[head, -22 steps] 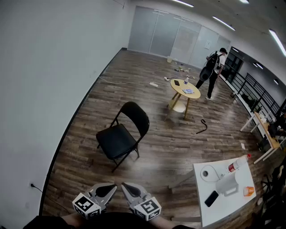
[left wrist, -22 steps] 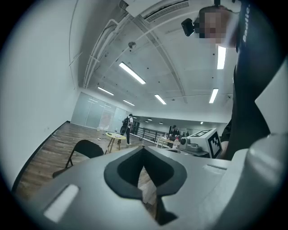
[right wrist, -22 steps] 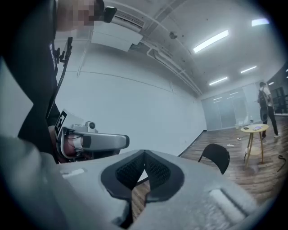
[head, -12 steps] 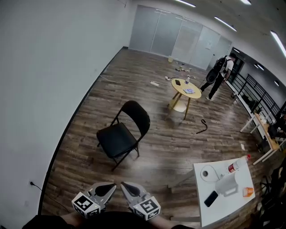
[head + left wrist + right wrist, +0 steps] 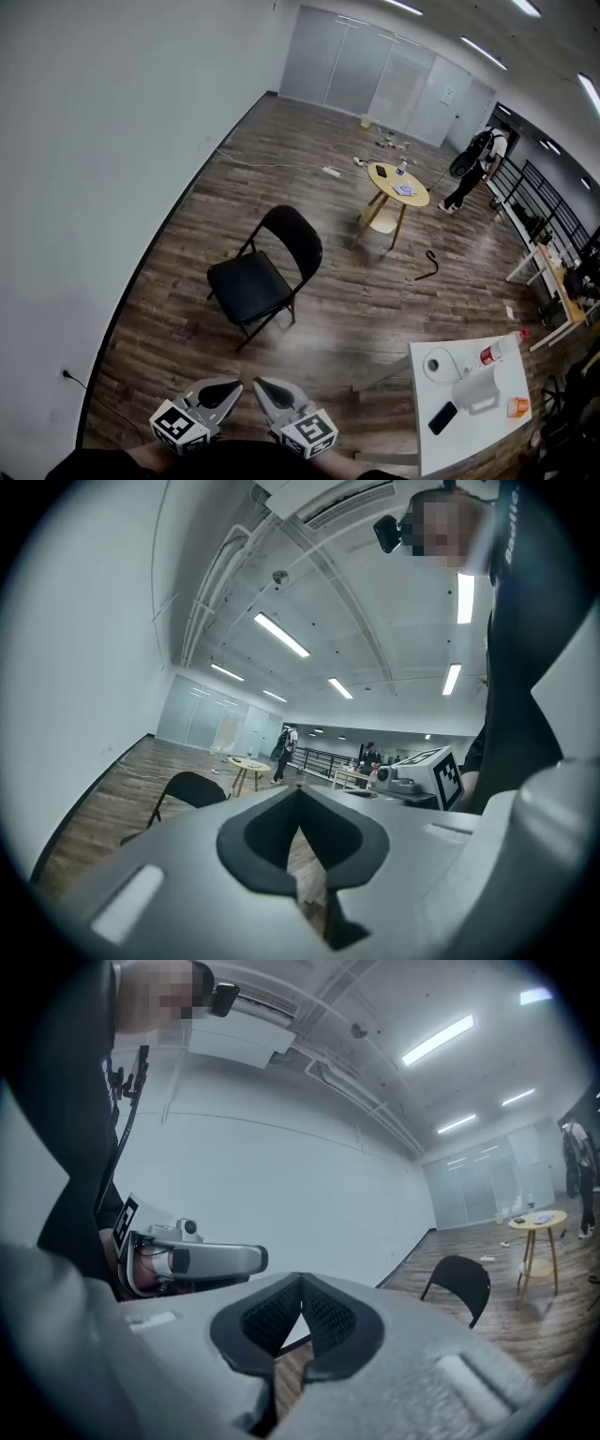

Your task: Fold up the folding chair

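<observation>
- The left gripper (image 5: 299, 803) has its dark-padded jaws pressed together with nothing between them. The grey right gripper (image 5: 301, 1288) is the same, ribbed pads meeting on empty air.
- Both are held roughly level and side by side, close against the person's body at the bottom of the head view. This looks like a carrying pose for walking up, since nothing is within reach yet.
- The black folding chair with a padded seat, rounded backrest and thin metal frame (image 5: 247, 289) stands fully opened on the dark wood-plank floor (image 5: 328, 323). It is well apart from both grippers, ahead of them and a little to the left.
- Its seat is down and its backrest is upright on the far right side, so the folding has not begun. My judgement is that the step in hand is the approach.
- The chair stands alone on bare floor, clear of the grey wall, which probably leaves room to come at it from the seat front or the back.
- To fold it, the jaws would first have to open. One gripper would likely steady the backrest while the other lifts the seat edge.
- Further out are a small round wooden side table (image 5: 397, 183), a white rectangular table (image 5: 483, 439) with small items at the lower right, and a person with a backpack (image 5: 478, 161) far off.
</observation>
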The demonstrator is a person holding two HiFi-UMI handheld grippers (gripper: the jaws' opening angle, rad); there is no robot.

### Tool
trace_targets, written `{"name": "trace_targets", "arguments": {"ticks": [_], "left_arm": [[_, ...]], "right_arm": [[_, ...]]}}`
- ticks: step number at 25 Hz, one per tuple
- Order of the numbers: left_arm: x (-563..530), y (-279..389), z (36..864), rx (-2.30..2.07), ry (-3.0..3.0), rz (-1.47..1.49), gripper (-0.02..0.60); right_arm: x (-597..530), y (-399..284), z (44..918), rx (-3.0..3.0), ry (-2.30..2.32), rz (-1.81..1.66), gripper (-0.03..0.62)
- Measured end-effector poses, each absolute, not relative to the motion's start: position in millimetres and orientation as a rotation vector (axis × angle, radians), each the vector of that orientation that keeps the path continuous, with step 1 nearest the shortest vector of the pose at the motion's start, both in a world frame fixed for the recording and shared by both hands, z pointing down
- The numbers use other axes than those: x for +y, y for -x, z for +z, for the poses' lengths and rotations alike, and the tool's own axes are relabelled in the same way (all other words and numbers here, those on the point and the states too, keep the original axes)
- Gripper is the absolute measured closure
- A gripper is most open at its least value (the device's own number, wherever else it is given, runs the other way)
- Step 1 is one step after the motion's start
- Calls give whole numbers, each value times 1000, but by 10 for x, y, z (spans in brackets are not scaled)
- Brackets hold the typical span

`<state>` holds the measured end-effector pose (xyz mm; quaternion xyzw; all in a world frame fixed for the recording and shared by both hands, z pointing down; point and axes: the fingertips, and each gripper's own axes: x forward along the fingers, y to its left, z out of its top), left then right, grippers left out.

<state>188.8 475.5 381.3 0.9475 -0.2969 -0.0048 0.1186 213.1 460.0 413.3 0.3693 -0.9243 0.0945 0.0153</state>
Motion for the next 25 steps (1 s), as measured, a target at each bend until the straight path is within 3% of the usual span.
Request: {"name": "trace_targets", "arguments": {"ticks": [25], "left_arm": [[4364,-890,3726,-991,-2806,24,586]], "right_arm": [[4213,-1289,4024,-2856,-1183,289,597]]}}
